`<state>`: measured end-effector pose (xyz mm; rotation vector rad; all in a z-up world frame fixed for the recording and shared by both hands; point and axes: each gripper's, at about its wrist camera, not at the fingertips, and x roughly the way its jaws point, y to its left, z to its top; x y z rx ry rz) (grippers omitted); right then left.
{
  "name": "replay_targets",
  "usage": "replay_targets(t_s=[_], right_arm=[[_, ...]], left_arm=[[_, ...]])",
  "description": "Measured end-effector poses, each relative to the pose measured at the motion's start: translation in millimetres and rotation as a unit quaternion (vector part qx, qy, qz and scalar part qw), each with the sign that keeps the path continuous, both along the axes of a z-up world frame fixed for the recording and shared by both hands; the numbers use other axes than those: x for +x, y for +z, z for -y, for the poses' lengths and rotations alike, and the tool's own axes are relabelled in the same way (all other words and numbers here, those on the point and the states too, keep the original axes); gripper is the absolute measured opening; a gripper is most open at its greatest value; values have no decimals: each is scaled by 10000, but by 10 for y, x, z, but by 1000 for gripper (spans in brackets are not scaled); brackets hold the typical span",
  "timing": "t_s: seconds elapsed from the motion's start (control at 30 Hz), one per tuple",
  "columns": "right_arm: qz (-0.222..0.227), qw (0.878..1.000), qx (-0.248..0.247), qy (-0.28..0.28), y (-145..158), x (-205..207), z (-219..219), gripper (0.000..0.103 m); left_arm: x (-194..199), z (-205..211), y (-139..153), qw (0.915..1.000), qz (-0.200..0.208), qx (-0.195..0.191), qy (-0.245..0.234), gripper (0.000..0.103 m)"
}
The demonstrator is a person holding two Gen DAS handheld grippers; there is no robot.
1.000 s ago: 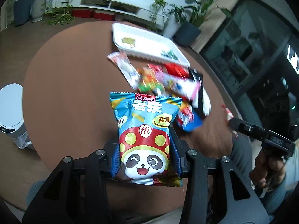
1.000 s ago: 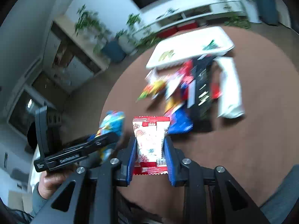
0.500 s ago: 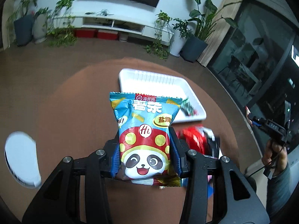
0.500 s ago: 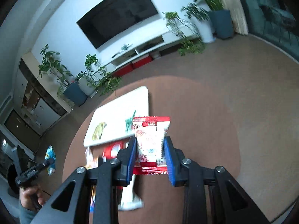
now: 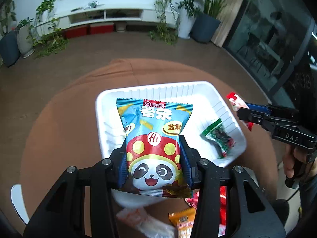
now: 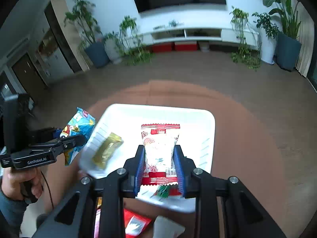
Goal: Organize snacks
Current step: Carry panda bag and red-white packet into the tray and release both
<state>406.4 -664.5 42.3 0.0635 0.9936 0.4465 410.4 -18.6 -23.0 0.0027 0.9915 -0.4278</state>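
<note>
left gripper [image 5: 153, 164] clamps glossy panda pouch [image 5: 153, 138] | right gripper [image 6: 159, 164] clamps crinkled red-white packet [image 6: 159, 148] | ribbed white tray [image 5: 172, 89]

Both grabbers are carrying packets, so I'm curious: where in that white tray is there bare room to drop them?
The white tray is mostly bare: its middle and far end, between the gold packet on one side and the green packet on the other. Crowded: the brown table just this side of the tray, littered with loose packets.
</note>
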Motion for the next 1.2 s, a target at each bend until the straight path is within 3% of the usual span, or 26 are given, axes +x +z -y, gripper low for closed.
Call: replay_targets(t_s=[0.3, 0.63, 0.77, 0.97, 1.1, 1.2], right_arm=[[-323, 9991, -255, 56, -404, 269, -52, 31], [-413, 9965, -719, 63, -717, 354, -153, 32], [-477, 9963, -707, 90, -788, 346, -125, 33], [-353, 9959, -820, 123, -739, 290, -126, 40], [-108, 9967, -802, 96, -550, 199, -94, 60], [80, 9970, -773, 62, -362, 107, -31, 65]], left_arm=[[225, 336, -571, 9989, -235, 383, -116, 42], [234, 707, -810, 9967, -96, 763, -265, 45], [227, 836, -901, 9955, -129, 879, -336, 57], [217, 902, -955, 9958, -87, 849, -328, 62], [130, 856, -829, 9970, -5, 715, -313, 73], [-43, 737, -626, 9978, 151, 600, -237, 83]])
